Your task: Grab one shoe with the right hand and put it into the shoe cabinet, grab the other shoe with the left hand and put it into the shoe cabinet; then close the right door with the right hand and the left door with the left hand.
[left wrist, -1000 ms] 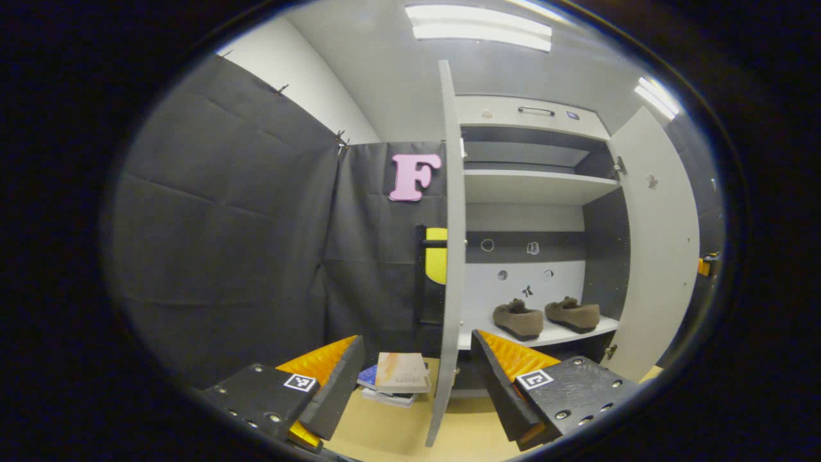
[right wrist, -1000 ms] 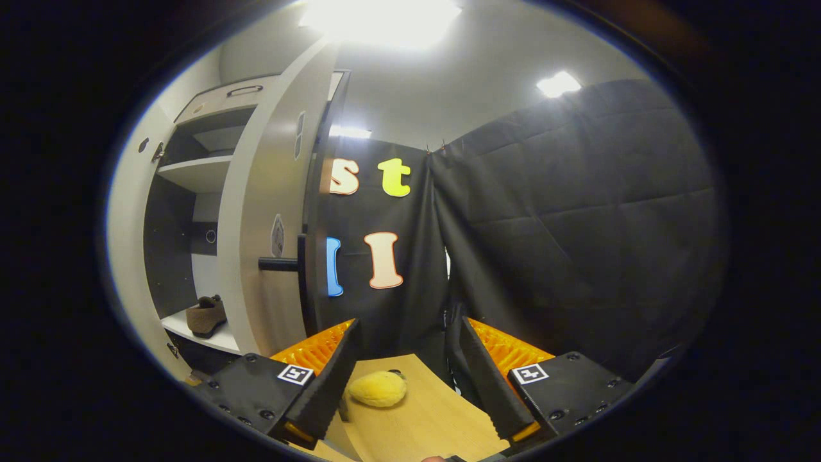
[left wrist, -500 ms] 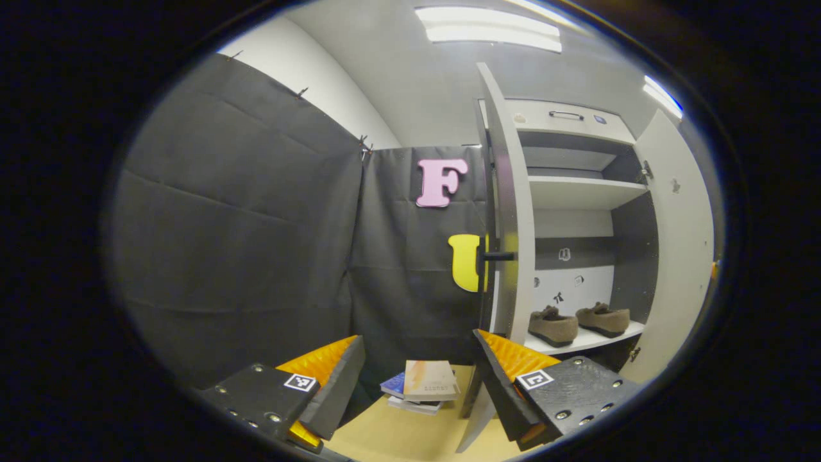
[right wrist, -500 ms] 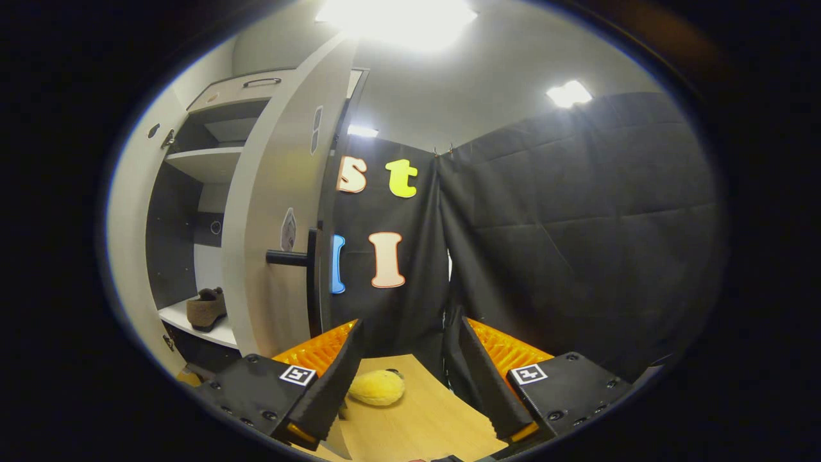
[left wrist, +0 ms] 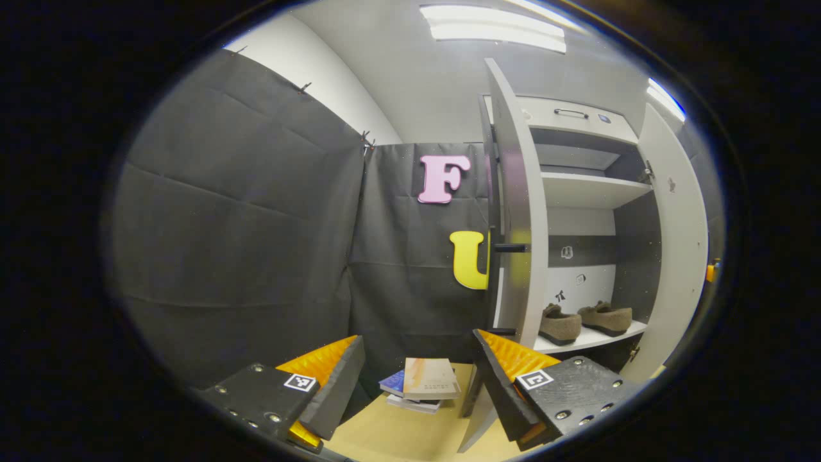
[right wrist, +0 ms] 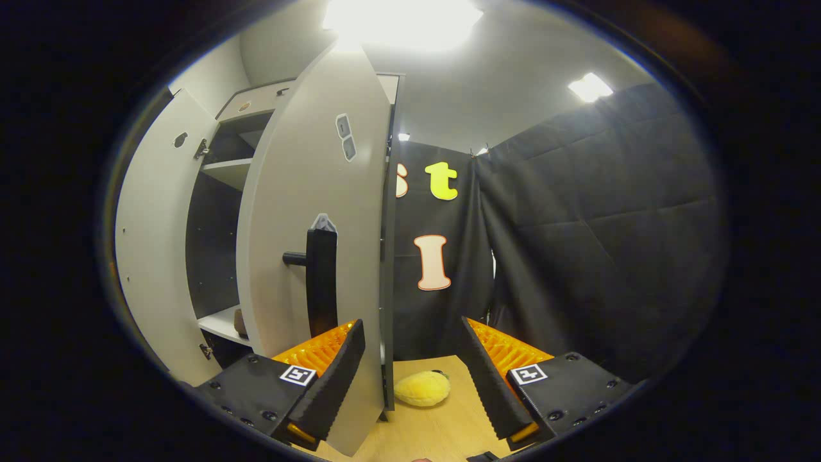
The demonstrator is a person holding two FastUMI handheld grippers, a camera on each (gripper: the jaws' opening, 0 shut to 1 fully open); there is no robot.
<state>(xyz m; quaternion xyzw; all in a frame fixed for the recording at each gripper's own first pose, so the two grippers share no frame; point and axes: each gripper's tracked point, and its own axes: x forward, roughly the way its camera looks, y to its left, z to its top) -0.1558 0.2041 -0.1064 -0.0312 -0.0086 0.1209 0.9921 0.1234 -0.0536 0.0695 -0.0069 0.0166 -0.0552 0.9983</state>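
Now right gripper (right wrist: pixel 410 372) gapes empty beside right door (right wrist: pixel 314 212) edge

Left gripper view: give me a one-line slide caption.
Open left gripper faces the cabinet's half-open left door; two brown shoes sit inside.

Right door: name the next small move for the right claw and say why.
Probably push the right door leftward toward the shoe cabinet. Both shoes sit on the shelf, the door stands partly open, and the open right claw is beside its handle.
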